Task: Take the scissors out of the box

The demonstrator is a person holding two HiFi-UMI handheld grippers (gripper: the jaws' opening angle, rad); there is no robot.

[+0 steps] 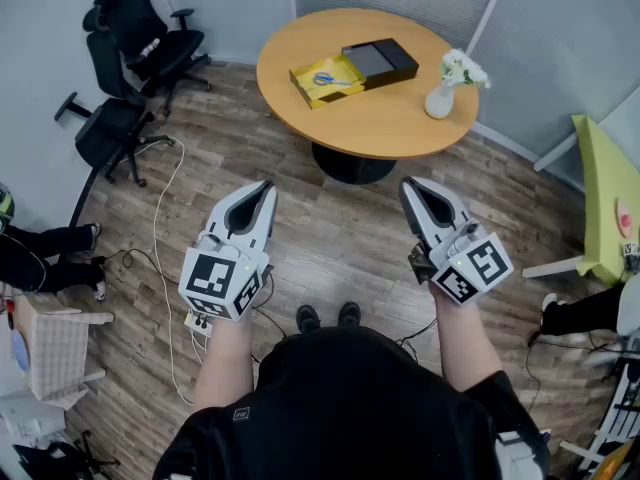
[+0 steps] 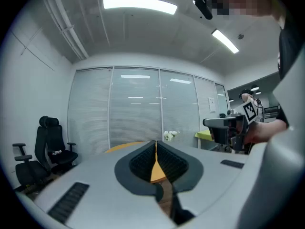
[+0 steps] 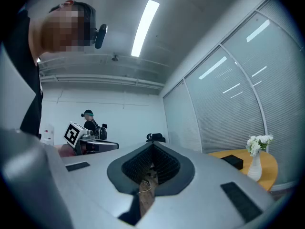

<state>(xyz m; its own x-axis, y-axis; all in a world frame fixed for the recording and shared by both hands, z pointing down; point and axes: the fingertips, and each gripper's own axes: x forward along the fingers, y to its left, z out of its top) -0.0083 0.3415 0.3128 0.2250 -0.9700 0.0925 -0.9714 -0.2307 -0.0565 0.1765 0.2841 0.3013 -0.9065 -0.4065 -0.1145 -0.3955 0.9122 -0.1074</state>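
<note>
The scissors [image 1: 329, 80], with blue handles, lie in an open yellow box [image 1: 311, 88] on the round wooden table [image 1: 390, 123] at the far side of the room. A black box lid [image 1: 381, 60] sits beside the yellow box. Both grippers hang over the floor, well short of the table. My left gripper [image 1: 265, 185] is shut and empty, its jaws meeting at the tip [image 2: 156, 144]. My right gripper [image 1: 408, 184] is also shut with nothing in it [image 3: 152, 147]. The scissors show in neither gripper view.
A white vase of flowers [image 1: 441, 96] stands on the table's right side [image 3: 254, 162]. Two black office chairs [image 1: 138, 36] stand at the left, with a cable [image 1: 160, 238] trailing over the wood floor. A green table [image 1: 604, 193] is at the right.
</note>
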